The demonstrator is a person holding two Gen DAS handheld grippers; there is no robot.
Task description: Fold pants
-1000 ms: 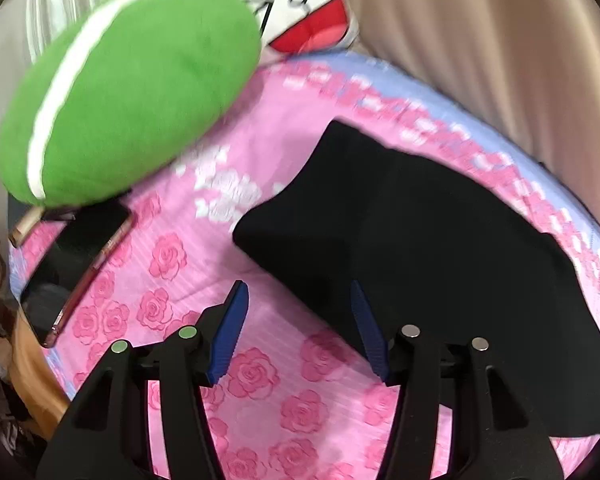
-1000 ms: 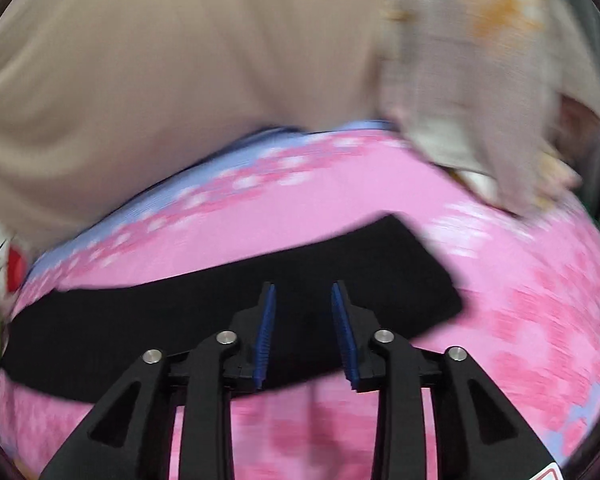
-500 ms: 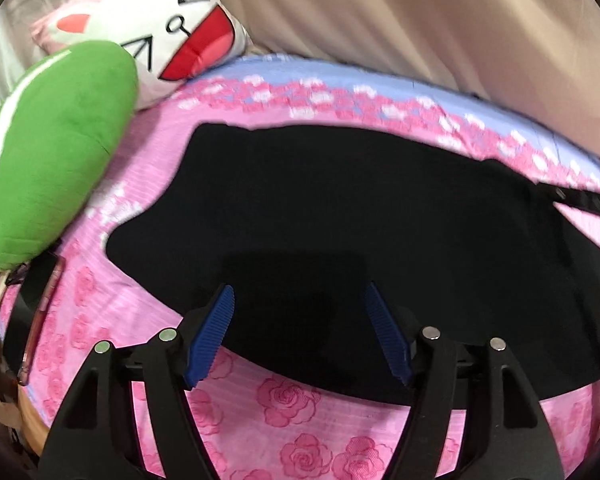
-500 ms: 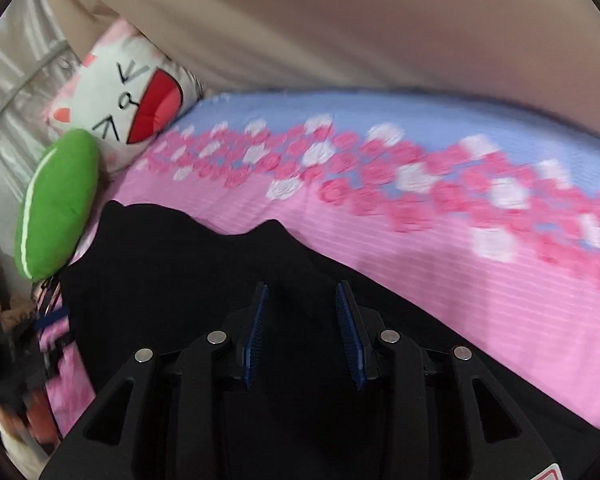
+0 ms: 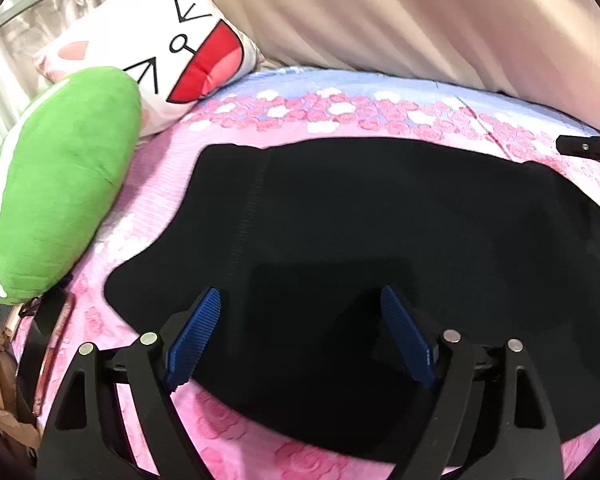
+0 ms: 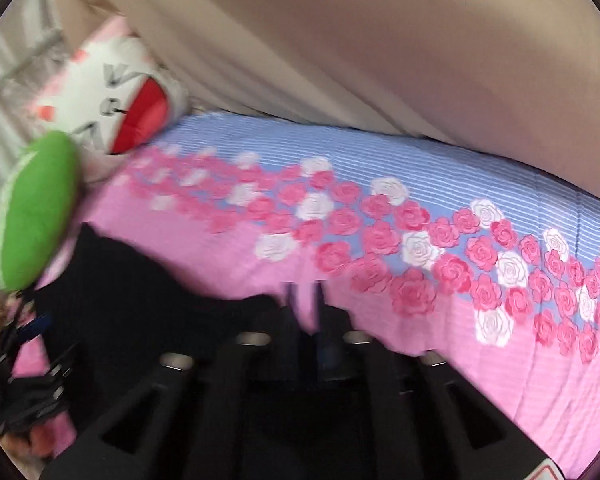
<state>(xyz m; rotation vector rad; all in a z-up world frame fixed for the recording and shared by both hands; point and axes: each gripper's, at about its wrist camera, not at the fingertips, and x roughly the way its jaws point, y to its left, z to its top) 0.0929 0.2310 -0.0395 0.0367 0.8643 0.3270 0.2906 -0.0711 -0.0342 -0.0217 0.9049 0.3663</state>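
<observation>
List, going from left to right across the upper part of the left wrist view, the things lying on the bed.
green cushion → white cat-face pillow → black pants → tip of the right hand-held gripper

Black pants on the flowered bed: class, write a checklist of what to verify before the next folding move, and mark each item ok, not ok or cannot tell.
1. Pants lie spread flat on the bedsheet: ok.
2. Left claw has nothing between its pads while its jaws are opening, above the pants' near edge: ok.
3. Right claw free of cloth: cannot tell, the picture is blurred; its jaws are opening.
4. Green cushion lies off the pants: ok.
5. White pillow lies off the pants: ok.
6. Far end of the pants lies smooth: cannot tell, it runs out of view.
</observation>
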